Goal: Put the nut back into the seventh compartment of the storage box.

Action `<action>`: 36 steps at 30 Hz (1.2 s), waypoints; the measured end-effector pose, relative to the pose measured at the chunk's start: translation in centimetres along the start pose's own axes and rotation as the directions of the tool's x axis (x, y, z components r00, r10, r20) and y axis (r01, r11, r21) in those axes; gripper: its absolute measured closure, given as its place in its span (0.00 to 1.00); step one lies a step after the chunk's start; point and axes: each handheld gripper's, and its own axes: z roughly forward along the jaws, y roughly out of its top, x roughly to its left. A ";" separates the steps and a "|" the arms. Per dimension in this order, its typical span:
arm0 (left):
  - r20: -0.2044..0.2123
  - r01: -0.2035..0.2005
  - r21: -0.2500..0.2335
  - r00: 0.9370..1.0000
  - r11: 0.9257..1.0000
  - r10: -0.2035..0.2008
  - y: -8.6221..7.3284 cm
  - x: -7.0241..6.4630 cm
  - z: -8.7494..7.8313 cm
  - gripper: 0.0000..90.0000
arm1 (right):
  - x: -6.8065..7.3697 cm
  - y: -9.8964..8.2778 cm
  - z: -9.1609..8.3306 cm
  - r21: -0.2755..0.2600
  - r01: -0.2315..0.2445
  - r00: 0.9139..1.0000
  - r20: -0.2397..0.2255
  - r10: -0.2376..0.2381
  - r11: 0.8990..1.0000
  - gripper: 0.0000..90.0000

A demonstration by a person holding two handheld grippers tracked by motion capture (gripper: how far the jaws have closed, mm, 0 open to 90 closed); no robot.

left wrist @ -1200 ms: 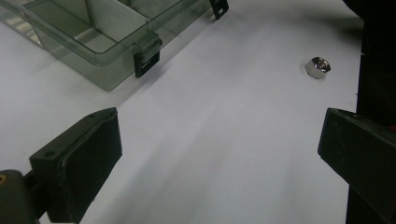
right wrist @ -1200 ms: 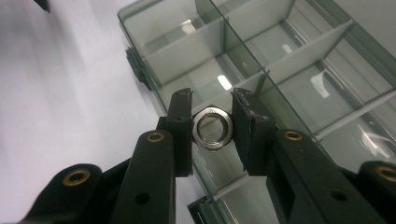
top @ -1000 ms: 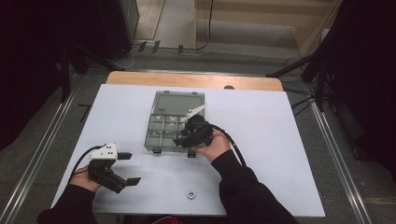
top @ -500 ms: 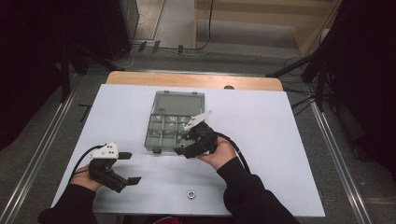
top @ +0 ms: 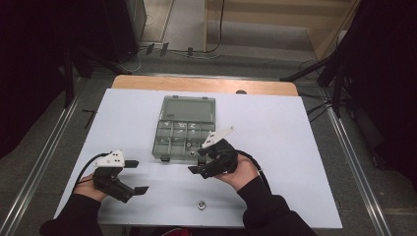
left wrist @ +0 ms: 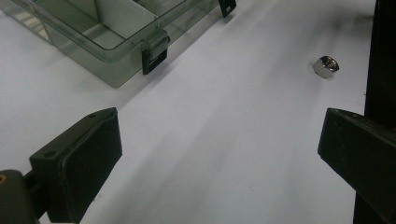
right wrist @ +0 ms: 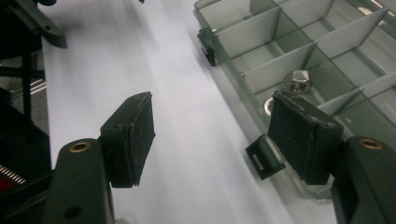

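Jaws of the right gripper [top: 194, 164] have just been opening and now stand well apart with nothing between them. In the earlier high views this gripper sat over the near compartments of the clear organiser box [top: 186, 129]; it has since drawn back toward six o'clock and hangs just off the box's near edge. Its own view shows a silver nut [right wrist: 297, 79] lying in a near compartment, which suggests that a piece has been dropped in and released. The left gripper [top: 139, 176] has kept its place at about eight o'clock from the box, jaws wide and empty. One loose nut [top: 200, 204] lies on the white table [top: 305, 147] at six o'clock, between the two forearms and well apart from the box; it looks like the next piece to fetch.
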 end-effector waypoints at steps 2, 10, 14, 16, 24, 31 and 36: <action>0.001 -0.003 0.002 1.000 1.000 0.003 0.0 0.0 0.0 0.00 | 0.3 -0.2 -0.2 -0.001 0.004 1.000 -0.004 -0.004 1.000 0.36; 0.000 -0.003 0.001 1.000 1.000 0.003 0.0 0.0 0.0 0.00 | 1.3 -1.4 -1.3 -0.012 0.020 0.999 -0.034 -0.020 1.000 0.33; 0.000 -0.004 0.006 1.000 1.000 0.004 0.0 0.0 0.0 0.00 | 1.8 -2.1 -1.7 -0.011 0.023 0.999 -0.034 -0.023 1.000 0.33; 0.000 -0.004 0.006 1.000 1.000 0.004 0.1 -0.1 0.0 0.00 | 2.0 -2.5 -1.7 -0.006 0.024 0.999 -0.036 -0.024 1.000 0.33; -0.003 -0.004 0.016 1.000 1.000 0.004 0.1 -0.1 0.0 0.00 | 2.5 -3.1 -1.7 0.014 0.024 0.999 -0.036 -0.024 1.000 0.33; -0.001 -0.002 0.010 1.000 1.000 0.002 0.1 -0.1 0.0 0.00 | 3.1 -3.5 -1.2 0.058 0.046 0.999 -0.025 -0.044 0.997 0.33; -0.004 -0.005 0.002 1.000 1.000 0.005 0.1 -0.1 0.0 0.00 | 3.4 -3.7 -0.8 0.088 0.071 0.997 -0.024 -0.070 0.994 0.33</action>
